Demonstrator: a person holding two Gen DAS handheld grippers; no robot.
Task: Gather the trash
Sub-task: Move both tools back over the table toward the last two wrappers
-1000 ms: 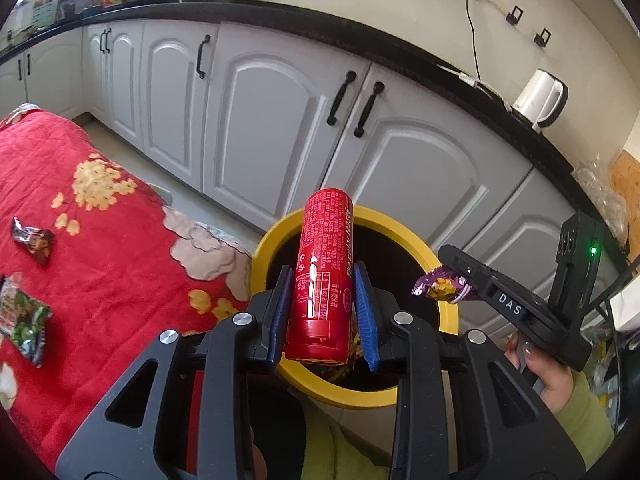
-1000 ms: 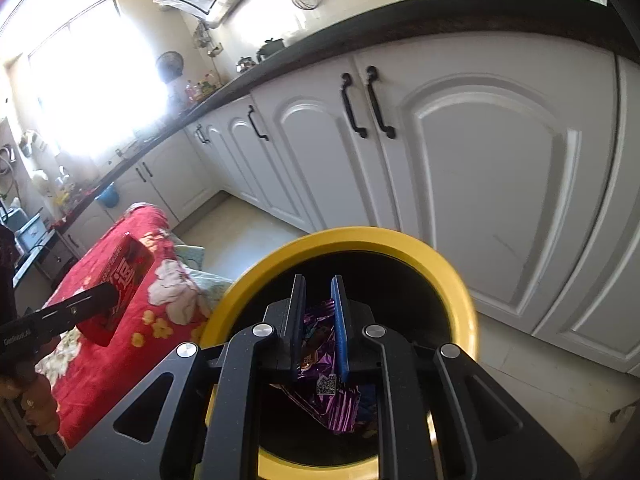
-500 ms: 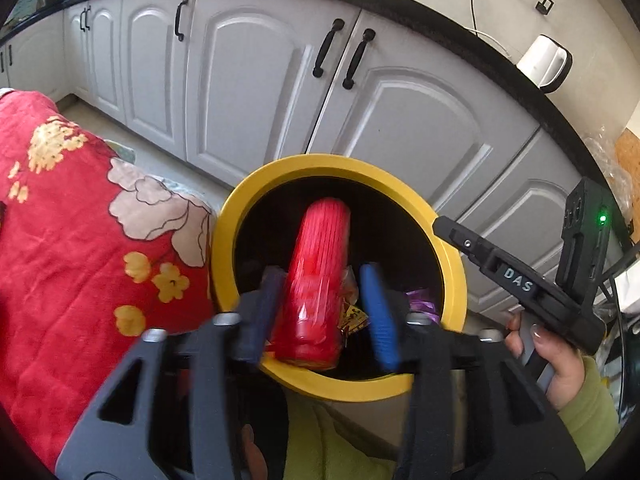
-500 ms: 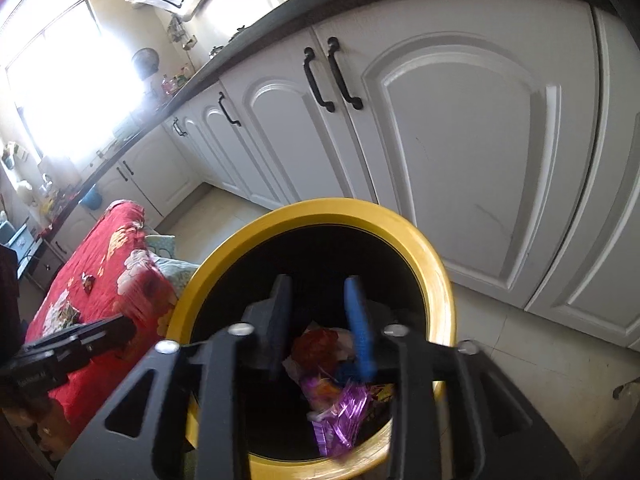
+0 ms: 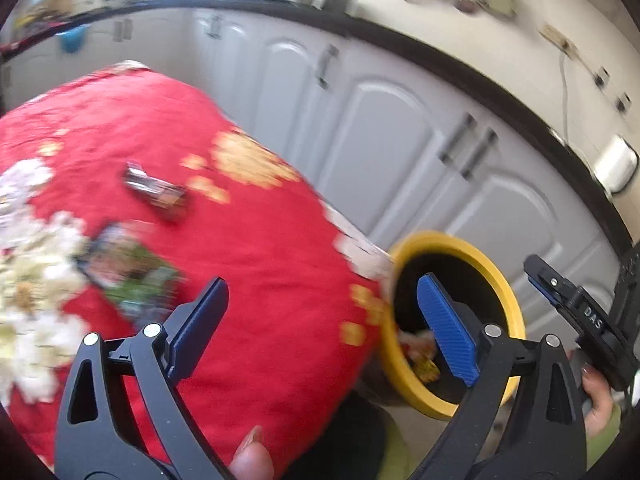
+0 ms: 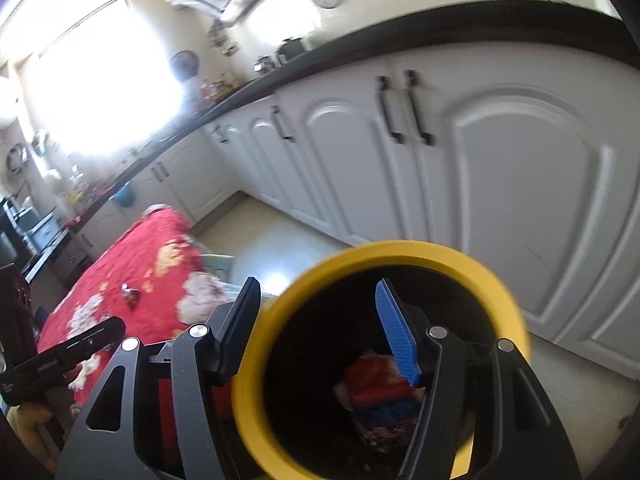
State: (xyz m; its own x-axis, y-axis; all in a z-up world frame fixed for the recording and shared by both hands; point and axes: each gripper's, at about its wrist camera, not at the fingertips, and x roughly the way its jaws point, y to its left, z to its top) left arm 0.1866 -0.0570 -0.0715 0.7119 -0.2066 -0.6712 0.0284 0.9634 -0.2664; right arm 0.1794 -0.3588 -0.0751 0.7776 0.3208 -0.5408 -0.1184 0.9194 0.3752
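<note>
The yellow-rimmed black bin (image 5: 500,280) (image 6: 460,258) stands on the floor beside the red flowered tablecloth (image 5: 256,240). Inside it lie a red wrapper (image 6: 374,382) and other trash. My left gripper (image 5: 320,304) is wide, its jaws opening, with nothing between them; it faces the cloth's corner. A dark candy wrapper (image 5: 154,190) (image 6: 131,295) and a green snack packet (image 5: 128,272) rest on the cloth. My right gripper (image 6: 316,308) hovers over the bin's mouth, jaws opening, empty. It also shows at the left wrist view's right edge (image 5: 560,300).
White cabinet doors (image 5: 380,148) (image 6: 500,184) under a black counter run behind the bin. A white kettle (image 5: 616,164) sits on the counter. Pale floor tiles (image 6: 280,240) lie between table and cabinets. A hand (image 5: 596,404) in a green sleeve holds the right gripper.
The red can left my left gripper and the purple wrapper left my right one; both dropped into the bin. Both jaws spread. The left view swung left toward the table.
</note>
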